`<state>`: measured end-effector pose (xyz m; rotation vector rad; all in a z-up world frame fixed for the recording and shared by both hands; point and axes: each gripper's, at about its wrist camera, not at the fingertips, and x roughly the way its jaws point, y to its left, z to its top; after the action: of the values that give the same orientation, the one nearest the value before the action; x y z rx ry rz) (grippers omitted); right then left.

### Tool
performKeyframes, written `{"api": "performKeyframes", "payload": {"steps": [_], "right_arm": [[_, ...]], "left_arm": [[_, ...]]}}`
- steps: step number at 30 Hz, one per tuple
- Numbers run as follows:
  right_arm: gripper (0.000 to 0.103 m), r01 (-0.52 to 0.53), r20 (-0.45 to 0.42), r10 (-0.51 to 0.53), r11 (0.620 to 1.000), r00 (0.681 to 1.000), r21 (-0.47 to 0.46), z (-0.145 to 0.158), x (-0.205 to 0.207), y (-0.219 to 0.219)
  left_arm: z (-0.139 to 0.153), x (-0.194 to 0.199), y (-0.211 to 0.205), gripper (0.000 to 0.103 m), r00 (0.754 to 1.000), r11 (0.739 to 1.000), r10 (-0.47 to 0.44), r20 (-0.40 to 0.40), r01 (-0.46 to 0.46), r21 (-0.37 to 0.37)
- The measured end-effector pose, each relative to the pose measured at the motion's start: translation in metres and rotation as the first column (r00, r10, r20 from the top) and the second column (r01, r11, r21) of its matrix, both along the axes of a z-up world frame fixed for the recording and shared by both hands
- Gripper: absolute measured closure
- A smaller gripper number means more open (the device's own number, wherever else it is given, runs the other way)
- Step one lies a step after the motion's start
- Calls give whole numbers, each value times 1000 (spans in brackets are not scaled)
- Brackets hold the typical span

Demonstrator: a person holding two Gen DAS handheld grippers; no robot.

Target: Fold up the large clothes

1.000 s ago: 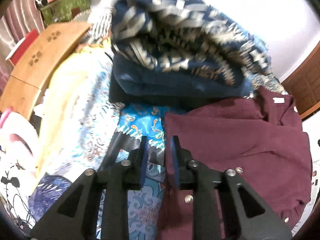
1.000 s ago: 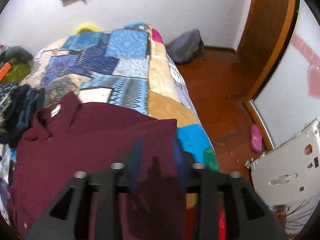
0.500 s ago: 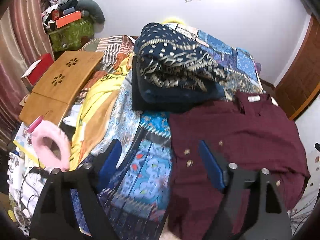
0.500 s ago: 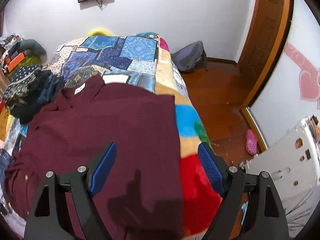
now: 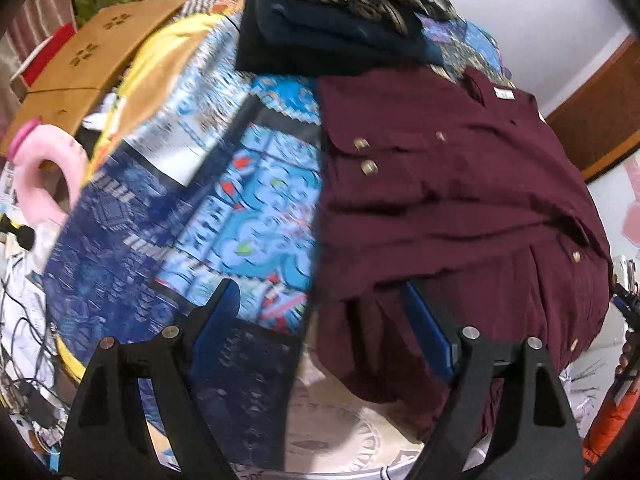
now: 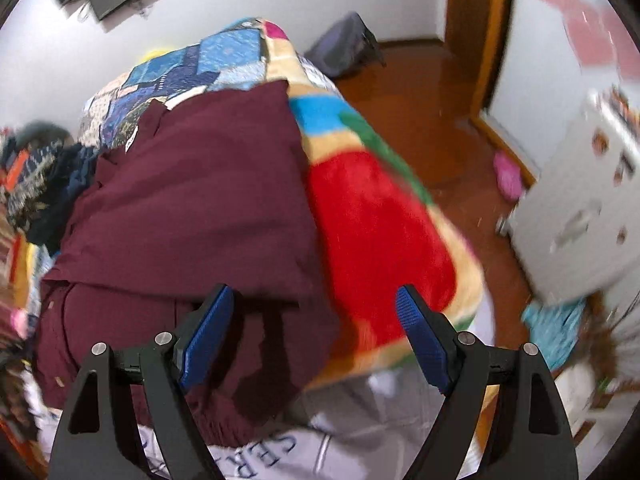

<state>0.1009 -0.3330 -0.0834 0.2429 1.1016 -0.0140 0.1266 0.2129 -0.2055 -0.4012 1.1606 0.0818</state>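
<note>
A maroon button shirt [image 5: 448, 208] lies partly folded on the patchwork bed cover [image 5: 208, 208], its lower hem hanging over the near bed edge. It also shows in the right wrist view [image 6: 192, 216], with a folded panel on top. My left gripper [image 5: 320, 300] is open and empty, above the shirt's left edge near the hem. My right gripper [image 6: 316, 304] is open and empty, above the shirt's right edge and the red patch of the blanket [image 6: 372, 232].
A pile of dark navy patterned clothes [image 5: 340, 24] sits at the far side of the bed. A wooden lap table [image 5: 80, 64] and a pink ring [image 5: 44, 176] lie left of the bed. A grey bag [image 6: 344, 46], wooden floor and white cabinet [image 6: 580, 208] are right.
Both grippers were shut on the maroon shirt one second ago. They opened and let it go, pulled back, and now move toward the near bed edge.
</note>
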Motion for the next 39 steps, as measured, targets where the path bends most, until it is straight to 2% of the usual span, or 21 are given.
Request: {"api": "performKeyframes", "payload": {"steps": [5, 9, 11, 12, 13, 14, 15, 16, 17, 19, 25, 29, 32, 35, 39], "right_arm": [[22, 47, -63, -36, 982, 997, 183, -21, -10, -5], [22, 44, -60, -31, 974, 998, 222, -30, -15, 5], [30, 34, -20, -30, 972, 999, 232, -29, -14, 12], [41, 38, -2, -39, 972, 999, 234, -28, -13, 15], [52, 41, 5, -43, 970, 999, 238, -28, -12, 15], [58, 46, 9, -50, 969, 999, 243, -28, -11, 17], [75, 51, 14, -56, 968, 998, 247, -28, -9, 16], [92, 53, 21, -60, 967, 998, 251, -26, -8, 16], [96, 55, 27, -63, 966, 998, 251, -25, -7, 15], [96, 48, 67, -69, 963, 995, 265, -17, -4, 13], [97, -87, 182, 49, 975, 982, 204, 28, 27, 39], [98, -169, 269, 123, 974, 955, 153, 54, 52, 55], [98, -178, 315, 124, 973, 941, 147, 67, 85, 55], [98, -147, 327, 94, 979, 940, 139, 67, 117, 48], [98, -82, 279, 41, 987, 959, 137, 45, 161, 39]], "left_arm": [[-20, 3, -23, 20, 997, 995, -59, -42, 56, -84], [-19, 5, -33, 20, 998, 993, -65, -19, 63, -103], [-19, 7, -34, 20, 998, 990, -69, -8, 68, -124], [-19, 9, -35, 20, 998, 991, -69, -8, 68, -119], [-19, 10, -36, 25, 997, 991, -71, -3, 70, -113], [-17, 10, -36, 31, 997, 991, -74, 7, 74, -108], [-14, 10, -36, 52, 997, 993, -69, 17, 70, -91], [-11, 10, -36, 80, 997, 995, -69, 26, 71, -76], [-8, 11, -35, 88, 997, 996, -65, 33, 67, -65], [0, 11, -31, 95, 997, 995, -55, 62, 60, -82], [50, 28, -20, 96, 982, 988, -10, 187, 39, -149], [81, 53, -22, 96, 964, 988, -7, 265, 47, -147], [96, 80, -20, 96, 955, 991, 7, 298, 33, -126], [97, 110, -13, 96, 950, 993, 32, 309, 6, -120], [75, 145, 1, 96, 956, 993, 79, 284, -50, -110]]}}
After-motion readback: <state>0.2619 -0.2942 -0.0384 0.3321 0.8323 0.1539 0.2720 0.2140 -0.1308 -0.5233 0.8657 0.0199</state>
